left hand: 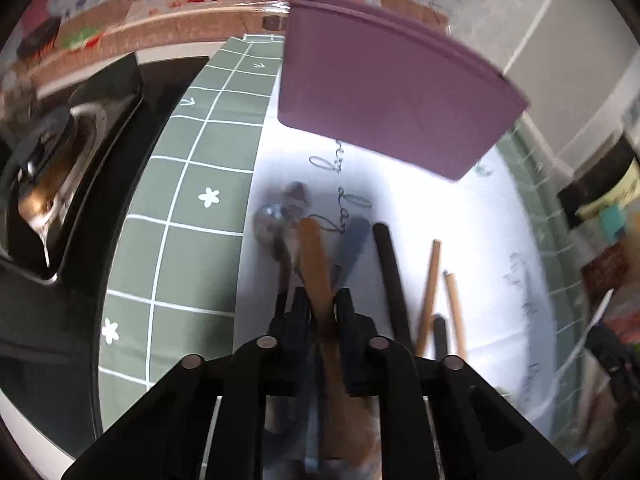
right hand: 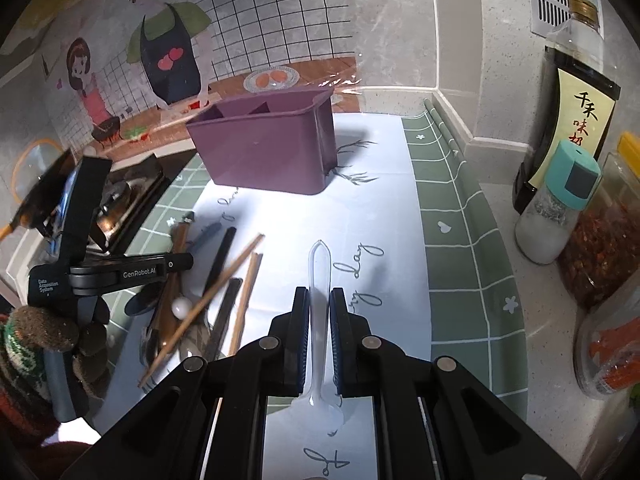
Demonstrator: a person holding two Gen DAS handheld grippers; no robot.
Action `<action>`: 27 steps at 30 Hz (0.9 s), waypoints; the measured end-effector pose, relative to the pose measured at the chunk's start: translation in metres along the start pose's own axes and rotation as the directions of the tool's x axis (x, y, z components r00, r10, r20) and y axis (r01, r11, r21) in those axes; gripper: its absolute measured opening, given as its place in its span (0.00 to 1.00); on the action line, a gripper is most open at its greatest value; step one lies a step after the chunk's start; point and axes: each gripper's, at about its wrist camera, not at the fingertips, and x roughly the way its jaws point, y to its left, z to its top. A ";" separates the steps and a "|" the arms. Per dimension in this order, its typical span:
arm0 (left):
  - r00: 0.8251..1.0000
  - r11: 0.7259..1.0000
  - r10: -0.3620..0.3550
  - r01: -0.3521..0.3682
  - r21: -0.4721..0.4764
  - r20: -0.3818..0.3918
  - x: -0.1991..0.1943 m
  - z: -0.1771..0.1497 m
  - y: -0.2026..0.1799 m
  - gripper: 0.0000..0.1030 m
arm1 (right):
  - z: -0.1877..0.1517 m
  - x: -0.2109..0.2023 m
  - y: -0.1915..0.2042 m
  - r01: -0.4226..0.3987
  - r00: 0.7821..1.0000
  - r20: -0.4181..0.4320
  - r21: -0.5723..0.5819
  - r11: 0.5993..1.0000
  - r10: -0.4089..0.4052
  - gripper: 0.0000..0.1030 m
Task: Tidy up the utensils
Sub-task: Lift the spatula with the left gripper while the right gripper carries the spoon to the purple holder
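A purple two-compartment holder (left hand: pixel 384 96) (right hand: pixel 264 148) stands upright at the back of the white mat. My left gripper (left hand: pixel 322 300) is shut on the brown wooden handle (left hand: pixel 316 256) of a utensil in the pile. A metal spoon (left hand: pixel 272 224), a dark blue handle (left hand: pixel 352 240), a black handle (left hand: pixel 390 276) and wooden chopsticks (left hand: pixel 430 288) lie around it. My right gripper (right hand: pixel 319 300) is shut on a clear plastic spoon (right hand: pixel 320 268), handle pointing forward toward the holder, bowl back under the jaws. The utensil pile (right hand: pixel 208 292) lies to its left.
A black stove with a pan (left hand: pixel 60 168) borders the green checked mat (left hand: pixel 192 200) on the left. On the right counter stand a soy sauce bottle (right hand: pixel 568 120), a teal-capped shaker (right hand: pixel 556 208) and a chili jar (right hand: pixel 600 240). A knit-gloved hand (right hand: pixel 40 340) holds the left gripper.
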 end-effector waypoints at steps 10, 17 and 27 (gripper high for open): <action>0.974 0.991 -0.133 0.135 0.004 0.184 -0.091 -0.001 0.008 0.10 | 0.026 -0.009 0.003 -0.028 0.998 0.061 -0.008 1.000 0.028 0.09; 0.916 0.980 -0.197 0.186 0.065 0.349 -0.156 0.036 -0.005 0.10 | 0.075 -0.037 0.018 -0.048 0.979 0.197 -0.059 0.997 0.059 0.09; 0.824 0.950 -0.297 0.206 0.233 0.483 -0.190 0.172 -0.027 0.11 | 0.207 -0.044 0.057 -0.031 0.930 0.361 -0.110 0.993 0.069 0.09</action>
